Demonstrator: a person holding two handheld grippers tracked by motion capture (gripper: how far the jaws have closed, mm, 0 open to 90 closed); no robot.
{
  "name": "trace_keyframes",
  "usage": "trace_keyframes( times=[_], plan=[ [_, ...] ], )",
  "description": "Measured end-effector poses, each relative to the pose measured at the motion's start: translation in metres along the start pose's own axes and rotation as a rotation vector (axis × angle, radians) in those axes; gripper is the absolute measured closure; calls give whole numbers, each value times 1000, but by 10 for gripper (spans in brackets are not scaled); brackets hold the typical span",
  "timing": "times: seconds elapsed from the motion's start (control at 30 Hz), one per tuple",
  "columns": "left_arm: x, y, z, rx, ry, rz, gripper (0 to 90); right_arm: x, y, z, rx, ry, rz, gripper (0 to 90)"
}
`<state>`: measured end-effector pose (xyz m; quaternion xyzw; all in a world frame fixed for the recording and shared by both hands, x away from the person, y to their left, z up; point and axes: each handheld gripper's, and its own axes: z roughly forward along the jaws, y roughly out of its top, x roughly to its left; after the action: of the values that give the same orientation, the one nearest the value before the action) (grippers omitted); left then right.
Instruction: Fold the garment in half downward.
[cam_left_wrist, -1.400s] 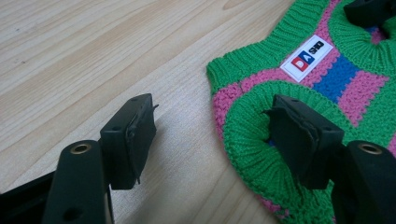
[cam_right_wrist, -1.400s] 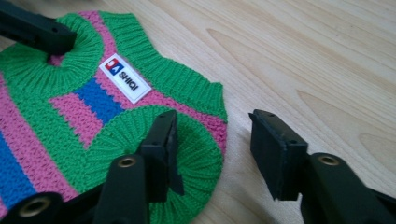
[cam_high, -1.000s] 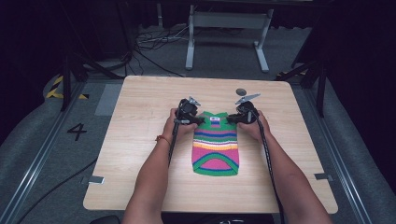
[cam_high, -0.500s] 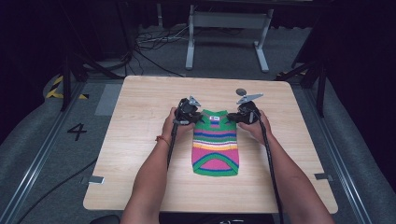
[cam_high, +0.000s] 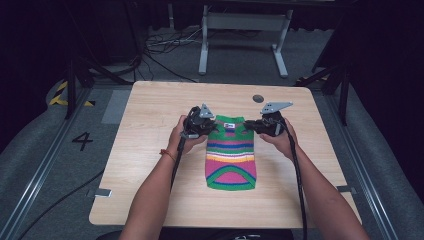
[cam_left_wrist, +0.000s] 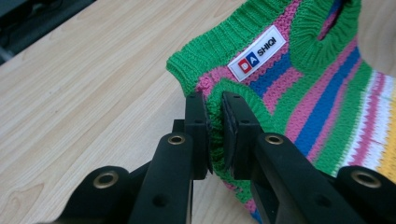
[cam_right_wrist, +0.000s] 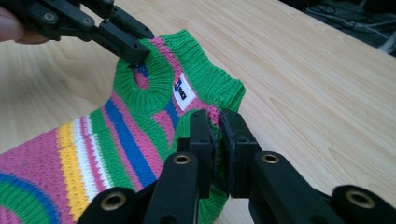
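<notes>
High view: a small striped knitted sweater (cam_high: 230, 156) lies flat on the wooden bench (cam_high: 150, 125), its green collar end toward the far edge. The left gripper (cam_high: 209, 123) grasps the sweater's far left corner and the right gripper (cam_high: 250, 125) grasps its far right corner, so the garment stretches between them and runs back toward the person. A small white label (cam_high: 229, 125) sits at the collar, too small to read here.

Left gripper view: the two black jaws are clenched on a fold of green ribbed armhole edging, the knit pinched between the pads. Just beyond them, the white label (cam_left_wrist: 257, 52) carries a red and blue square with the letters "DA", then "SHIQI" in dark print.

Right gripper view: the jaws are clamped on the green edging beside pink stripes. The label (cam_right_wrist: 181, 91) lies just past them, its print blurred. Farther off, the left gripper (cam_right_wrist: 135, 53) bites the opposite armhole rim.
</notes>
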<state>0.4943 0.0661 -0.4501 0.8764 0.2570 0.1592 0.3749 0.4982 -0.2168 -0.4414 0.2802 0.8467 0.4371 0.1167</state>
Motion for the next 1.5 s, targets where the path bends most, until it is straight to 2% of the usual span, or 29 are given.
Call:
trace_keyframes(
  times=[0.33,0.37,0.43,0.5,0.67,0.77,0.93,1.0,1.23,1.37,1.5],
  plan=[
    [-21,-2,-25,-37,-25,130,811,14,-11,-20,-42,64,-55,839],
    [-21,-2,-25,-37,-25,130,811,15,-12,-22,-49,70,-59,839],
    [-29,-4,-31,-36,-35,169,812,17,-15,-26,-51,83,-71,838],
    [-31,-5,-33,-42,-41,175,813,19,-17,-27,-53,93,-75,838],
    [-42,-12,-42,-34,-49,226,814,28,-23,-37,-64,141,-112,836],
    [-50,-16,-46,-32,-58,252,814,34,-27,-41,-54,170,-133,832],
    [-59,-23,-47,-24,-75,272,813,48,-33,-46,-28,209,-170,830],
    [-68,-28,-50,-10,-81,307,812,55,-36,-48,-12,220,-193,830],
    [-81,-41,-57,8,-104,332,805,70,-44,-51,1,269,-217,824],
    [-91,-48,-59,31,-112,356,804,80,-52,-50,31,294,-235,820],
    [-98,-53,-61,38,-138,371,792,88,-61,-49,60,311,-245,814]
  ],
)
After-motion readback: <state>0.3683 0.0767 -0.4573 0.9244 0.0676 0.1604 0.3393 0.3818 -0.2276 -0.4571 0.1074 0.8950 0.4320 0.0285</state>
